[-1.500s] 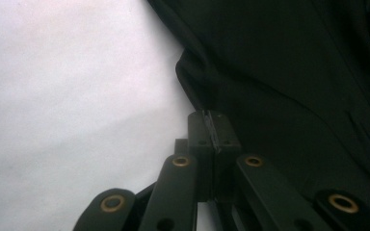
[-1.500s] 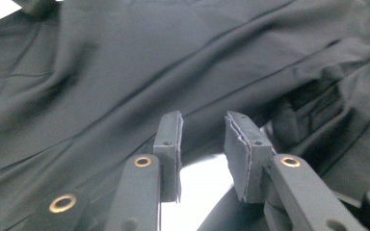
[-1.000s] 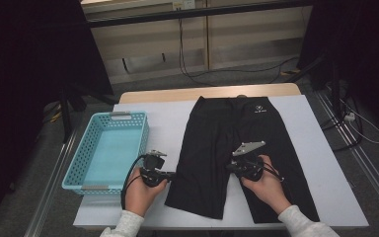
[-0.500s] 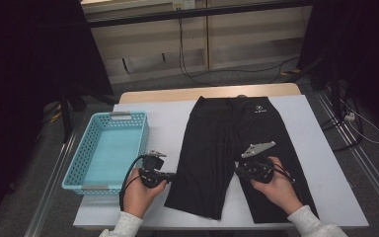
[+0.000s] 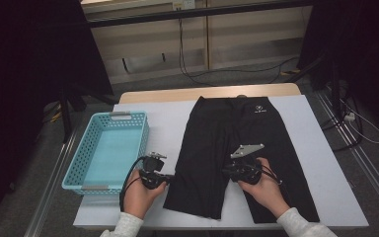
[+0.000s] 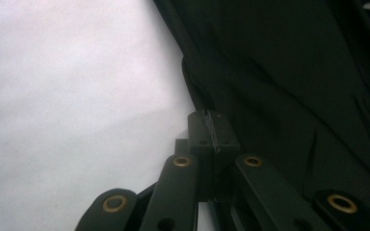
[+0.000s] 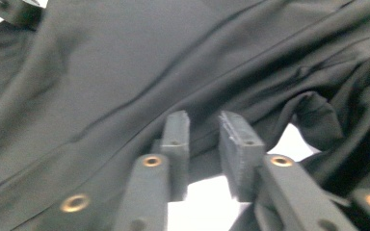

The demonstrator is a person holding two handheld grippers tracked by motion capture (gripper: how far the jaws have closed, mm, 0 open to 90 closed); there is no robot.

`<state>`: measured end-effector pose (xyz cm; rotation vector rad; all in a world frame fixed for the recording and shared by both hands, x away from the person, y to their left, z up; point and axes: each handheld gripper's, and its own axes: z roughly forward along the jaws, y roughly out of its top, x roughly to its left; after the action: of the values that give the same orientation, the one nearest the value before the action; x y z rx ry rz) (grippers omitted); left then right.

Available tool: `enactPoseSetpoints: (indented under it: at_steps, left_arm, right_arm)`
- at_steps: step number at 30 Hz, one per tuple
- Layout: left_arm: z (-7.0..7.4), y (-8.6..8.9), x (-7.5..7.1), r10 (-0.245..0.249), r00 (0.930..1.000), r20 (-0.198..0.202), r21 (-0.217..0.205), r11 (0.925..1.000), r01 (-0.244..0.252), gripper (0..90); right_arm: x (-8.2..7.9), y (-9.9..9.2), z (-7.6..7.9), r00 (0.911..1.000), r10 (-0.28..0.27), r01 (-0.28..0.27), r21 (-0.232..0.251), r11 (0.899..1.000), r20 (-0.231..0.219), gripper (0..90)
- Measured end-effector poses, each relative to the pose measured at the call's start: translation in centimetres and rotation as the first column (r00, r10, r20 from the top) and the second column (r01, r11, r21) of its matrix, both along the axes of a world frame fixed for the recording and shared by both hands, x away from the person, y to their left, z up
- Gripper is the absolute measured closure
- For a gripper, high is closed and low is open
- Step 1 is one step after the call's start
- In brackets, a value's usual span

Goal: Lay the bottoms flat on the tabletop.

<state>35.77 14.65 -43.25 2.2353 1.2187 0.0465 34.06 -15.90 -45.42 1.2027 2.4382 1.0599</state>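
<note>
a: ok watching from the side here. right hand-held gripper (image 5: 229, 171) just cracked its jaws apart. in the right gripper view there's a clear gap between the two pads (image 7: 241, 144), and the black shorts (image 5: 237, 148) lie past the tips, nothing pinched between them.

b: so it let go?

a: can't say it ever had a bite. what i can say: compared with half a second back, that hand has slid in toward the middle, and now sits over the inner edge of the shorts' right leg, near the crotch split. jaws opening there reads to me like lining up for a pinch on that inner hem.

b: and the left one?

a: left hand-held gripper (image 5: 165, 178) hasn't budged. jaws pressed together right at the outer edge of the other leg. in the left gripper view the tips (image 6: 212, 126) meet where the fabric (image 6: 279, 86) ends and the white counter (image 6: 67, 96) starts. looks clamped on the hem, though it's dark in there.

b: shorts still flat?

a: yeah, spread out on the counter, waistband far side, legs toward the person. blue basket (image 5: 128, 123) sits just left, nothing in it. my guess is a fold's coming, not started yet.
</note>
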Motion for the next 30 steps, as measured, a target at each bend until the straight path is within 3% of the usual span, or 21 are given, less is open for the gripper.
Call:
enactPoseSetpoints:
  at_steps: [2,4,7,9,11,14,17,20,22,23,27,29,30]
  left_arm:
    - [0.0,0.0,0.0,0.001,0.9999,0.010,-0.005,1.0000,-0.001,89.9]
    - [0.1,0.1,-0.1,0.004,0.9995,0.031,-0.008,1.0000,-0.004,88.6]
    - [0.6,0.0,0.1,0.012,0.9995,0.028,-0.057,0.9983,-0.011,84.0]
    - [0.7,-0.4,0.3,0.029,0.9965,0.079,-0.069,0.9973,-0.023,75.3]
    - [0.7,-0.7,0.8,0.023,0.9929,0.117,-0.063,0.9979,-0.016,65.2]
    - [0.4,-1.1,1.8,0.045,0.9896,0.136,-0.064,0.9973,-0.036,59.6]
    - [0.1,-1.4,3.0,0.055,0.9837,0.171,-0.052,0.9975,-0.047,58.2]
    - [-0.6,-1.9,3.7,0.058,0.9846,0.165,-0.031,0.9981,-0.053,57.5]
    - [-1.3,-2.1,3.9,0.054,0.9883,0.143,-0.022,0.9984,-0.051,59.1]
    - [-1.3,-2.1,3.8,0.055,0.9868,0.152,-0.022,0.9984,-0.053,59.9]
    - [-1.3,-2.0,3.8,0.046,0.9915,0.122,-0.025,0.9988,-0.043,75.6]
    - [-1.3,-2.0,3.9,0.052,0.9939,0.097,-0.053,0.9975,-0.048,86.2]
    - [-1.3,-2.0,3.9,0.054,0.9929,0.106,-0.048,0.9976,-0.049,87.9]
  right_arm:
    - [0.0,-0.2,0.0,0.9995,0.016,-0.015,0.021,1.000,-0.029,89.9]
    - [0.0,-0.3,0.1,0.9991,0.017,-0.016,0.023,1.000,-0.038,90.0]
    - [0.0,-0.5,0.2,0.9980,0.026,-0.025,0.022,0.999,-0.059,90.0]
    - [-0.2,-0.7,0.2,0.9969,0.035,-0.033,0.023,0.999,-0.070,90.0]
    - [-0.4,-0.8,0.2,0.9961,0.044,-0.042,0.027,0.999,-0.077,90.0]
    - [-0.5,-0.9,0.3,0.9963,0.042,-0.040,0.025,0.999,-0.076,90.0]
    - [-0.5,-0.8,0.2,0.9965,0.046,-0.044,0.021,0.999,-0.070,90.0]
    - [-0.5,-0.9,0.2,0.9967,0.047,-0.045,0.025,0.999,-0.066,90.0]
    - [-0.5,-0.9,0.1,0.9968,0.045,-0.043,0.029,0.999,-0.066,90.0]
    - [-0.6,-0.9,0.1,0.9969,0.044,-0.042,0.029,0.999,-0.066,90.0]
    - [-0.6,-1.0,0.1,0.9972,0.047,-0.045,0.033,0.998,-0.057,87.9]
    - [-0.7,-1.0,0.1,0.9973,0.049,-0.048,0.033,0.998,-0.055,86.6]
    - [-0.7,-1.0,0.1,0.9974,0.046,-0.044,0.033,0.998,-0.055,84.3]
